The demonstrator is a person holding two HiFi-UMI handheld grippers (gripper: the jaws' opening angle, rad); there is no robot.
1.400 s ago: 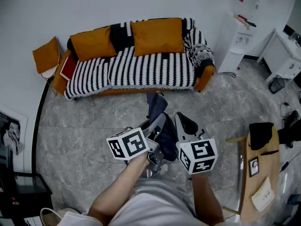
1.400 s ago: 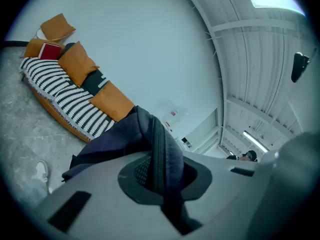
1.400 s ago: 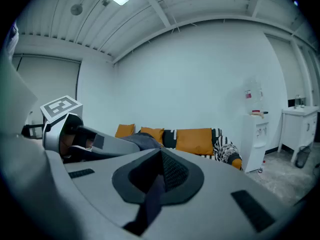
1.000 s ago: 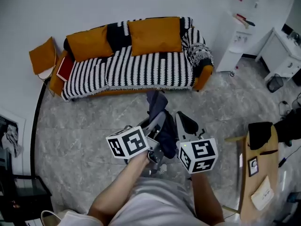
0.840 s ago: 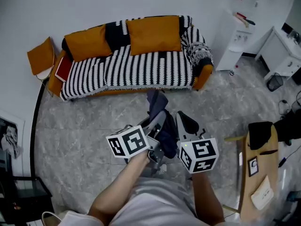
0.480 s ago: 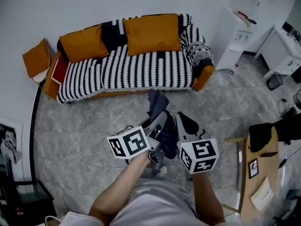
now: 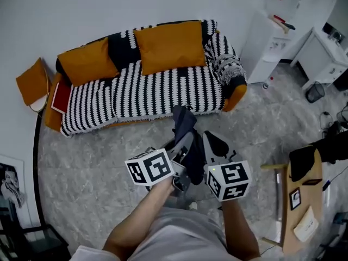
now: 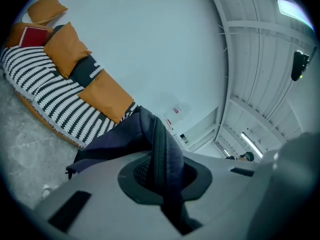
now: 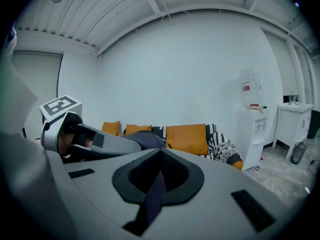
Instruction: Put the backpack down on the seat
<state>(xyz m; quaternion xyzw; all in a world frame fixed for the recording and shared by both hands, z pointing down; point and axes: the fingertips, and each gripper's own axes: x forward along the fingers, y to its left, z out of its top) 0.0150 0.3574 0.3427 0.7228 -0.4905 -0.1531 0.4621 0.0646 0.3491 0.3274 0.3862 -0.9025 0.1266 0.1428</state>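
Note:
A dark navy backpack (image 7: 187,140) hangs in the air between my two grippers, over the grey stone floor just in front of the sofa. In the left gripper view my left gripper (image 8: 162,176) is shut on a broad backpack strap (image 8: 161,149). A thinner strap (image 9: 156,191) is pinched in my right gripper (image 9: 159,176), also shut. Ahead stands the sofa (image 7: 157,88), its seat under a black-and-white striped cover, with two orange cushions (image 7: 166,45) against its back. It also shows as the sofa (image 8: 55,101) at the left and the sofa (image 9: 185,139) straight ahead.
A red book (image 7: 61,95) lies at the sofa's left end, with a loose orange cushion (image 7: 31,83) beside it. A white cabinet (image 7: 266,42) and a white table (image 7: 326,56) stand at the right. A wooden table (image 7: 302,211) is close at my right.
The sofa has drifted left and a little nearer in the head view as the person steps toward it. Both grippers keep the same hold on the backpack.

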